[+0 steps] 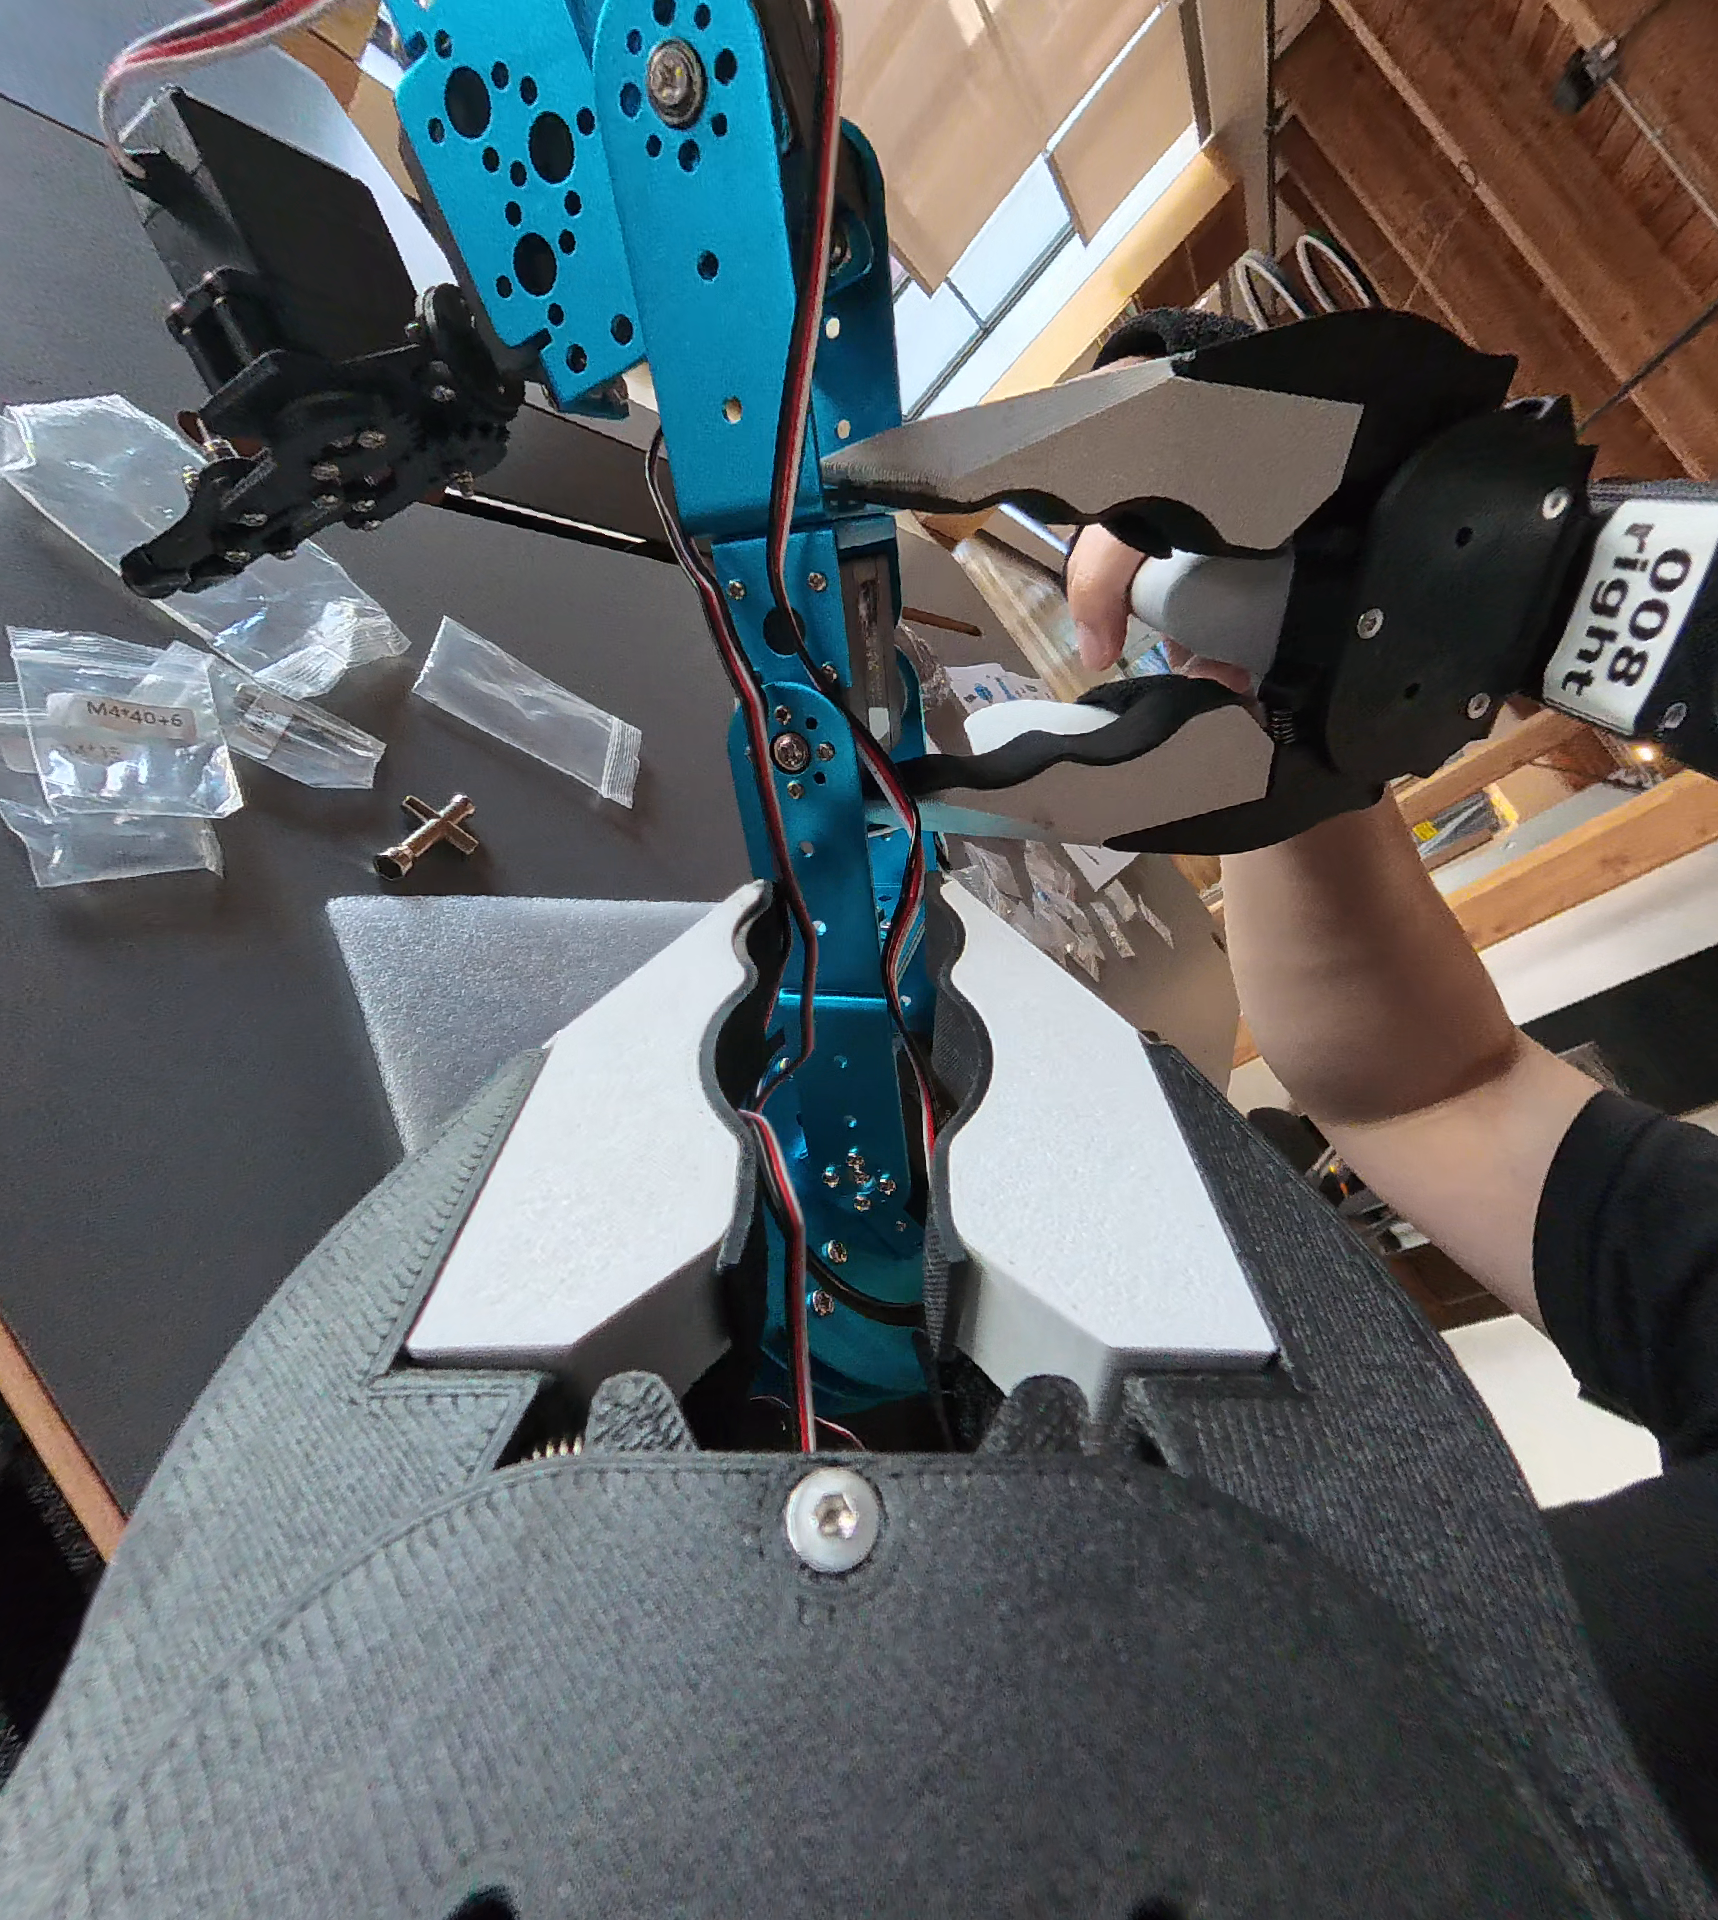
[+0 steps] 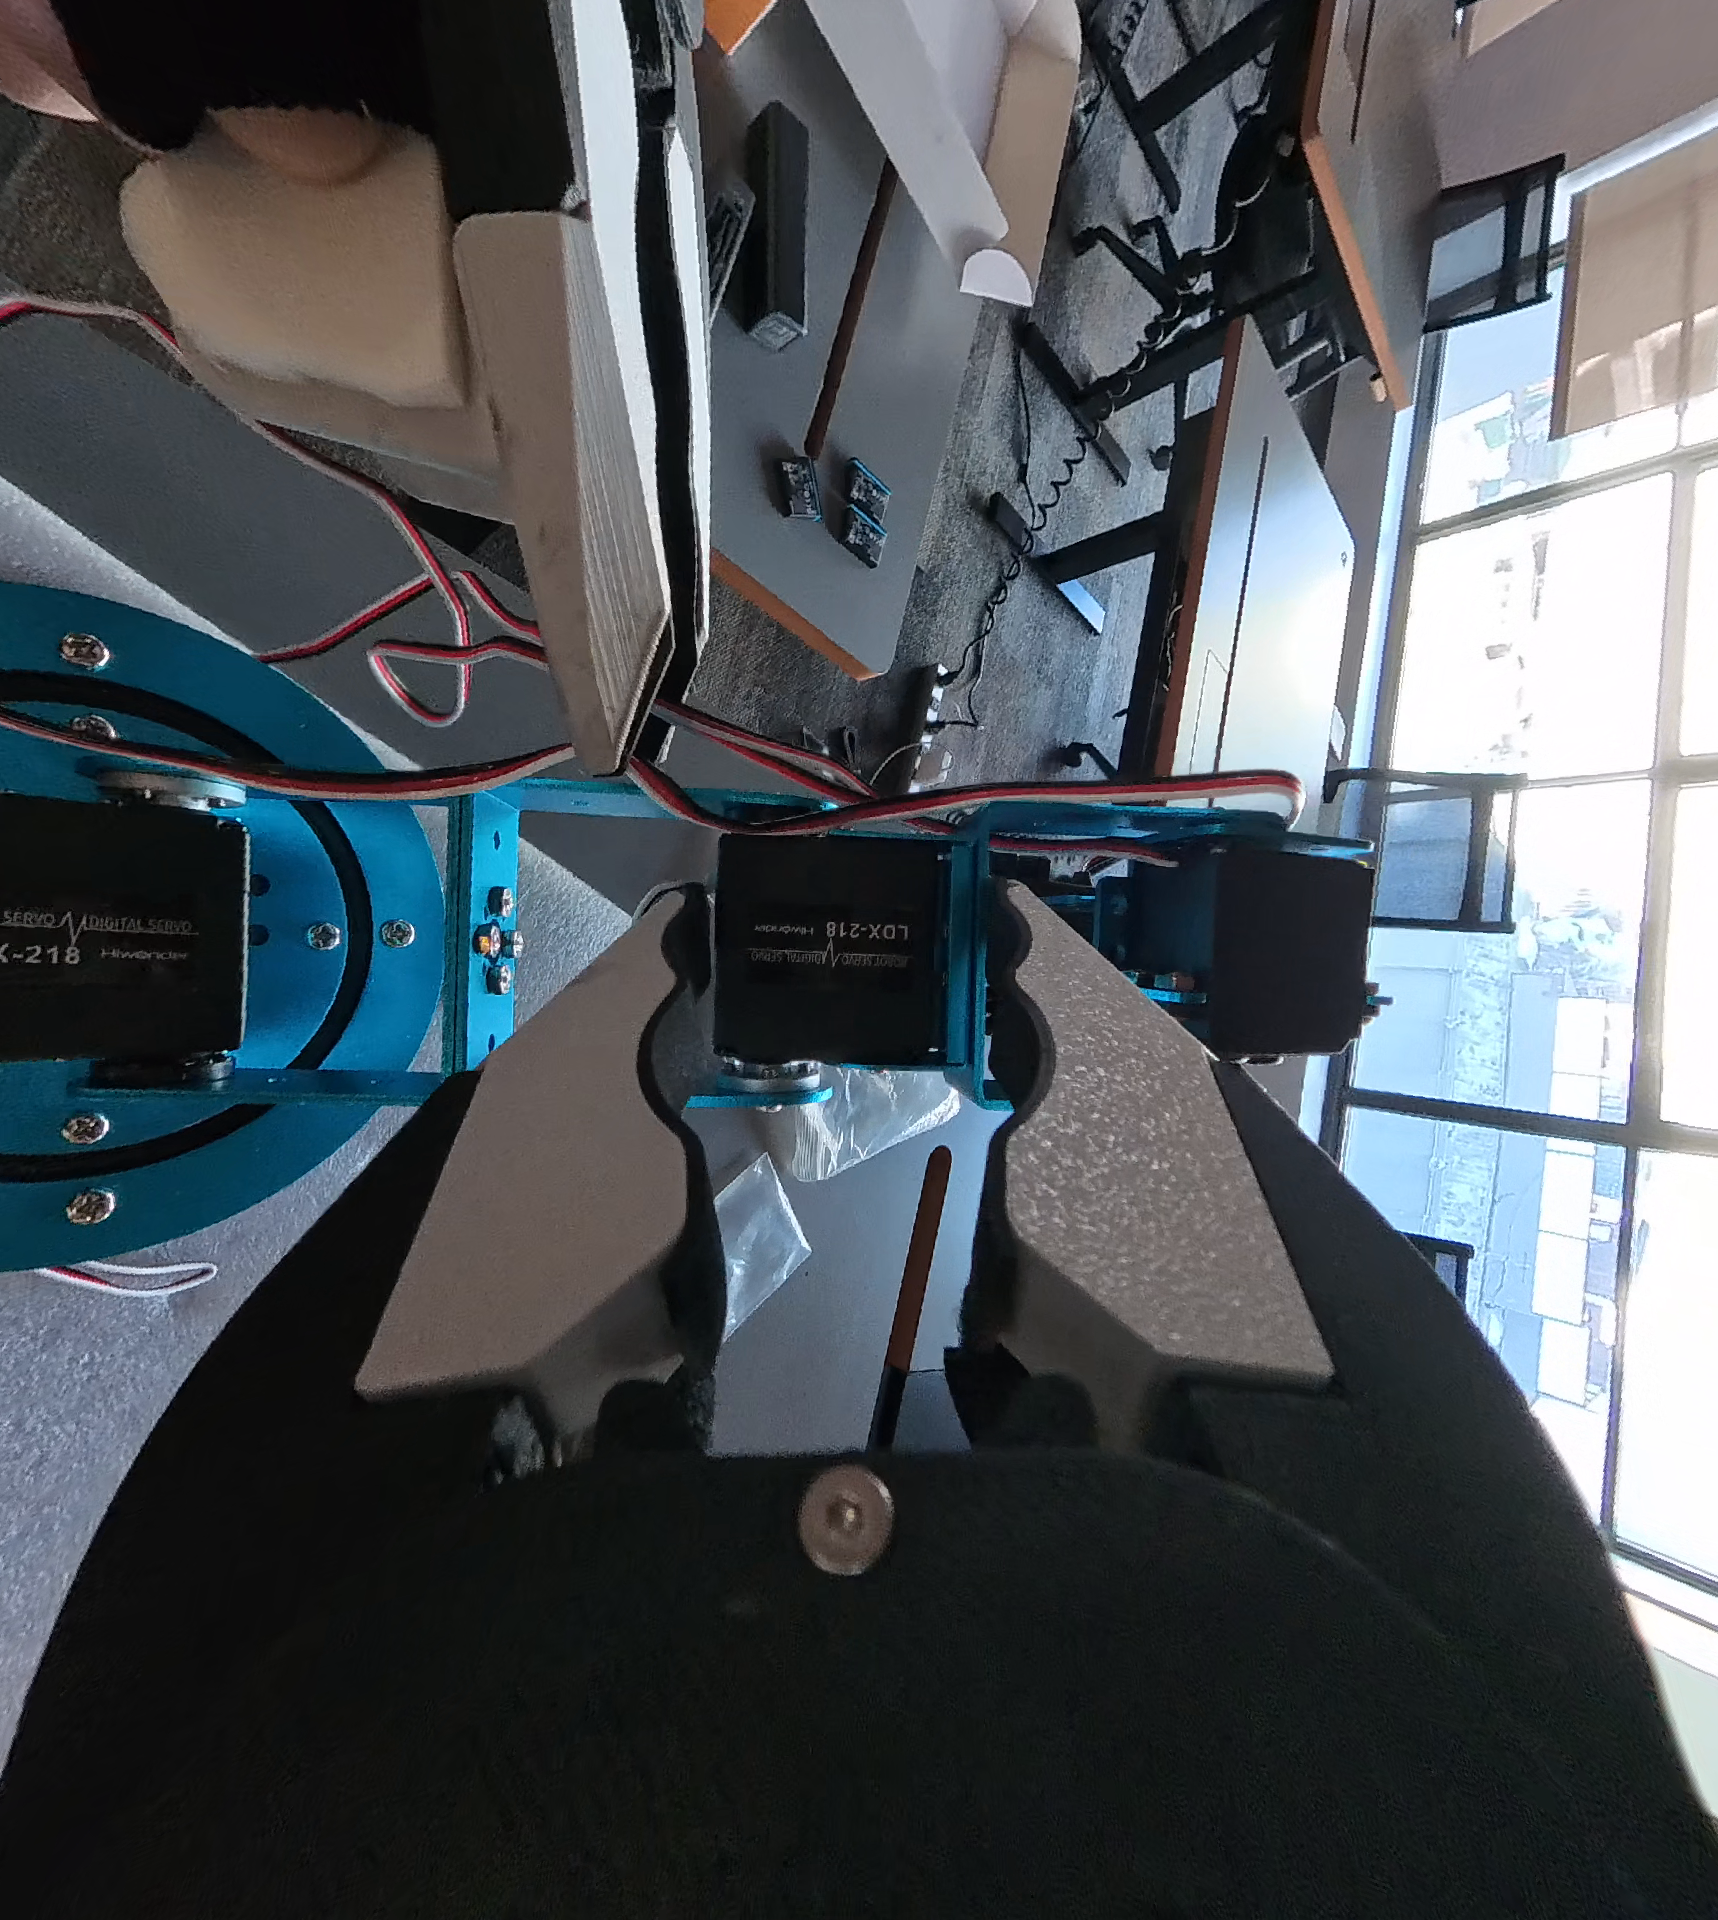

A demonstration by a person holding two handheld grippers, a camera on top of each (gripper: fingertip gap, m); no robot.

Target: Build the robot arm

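A blue metal robot arm (image 1: 761, 499) with black servos and red, black and white cables (image 1: 803, 312) stands on a blue ring base (image 2: 346, 779). Its black claw (image 1: 315, 468) hangs at the upper left. My left gripper (image 1: 855, 904) is shut across the width of the arm's lower part, with the cables running between the fingers. It also shows in the right wrist view (image 2: 631, 758), tips on the bracket. My right gripper (image 2: 847, 899) is closed about the middle servo (image 2: 824, 956), one finger at each end. In the left wrist view the right gripper (image 1: 876, 644) comes in from the right.
Small plastic bags of hardware (image 1: 128, 748) and a cross-shaped metal wrench (image 1: 429, 831) lie on the black table (image 1: 107, 1039). A grey foam pad (image 1: 481, 966) lies under the arm. A person's forearm (image 1: 1374, 1018) reaches in at right. The table edge (image 1: 3, 1351) runs at lower left. Some 5 centimetres of space lies between my two pairs of fingers.
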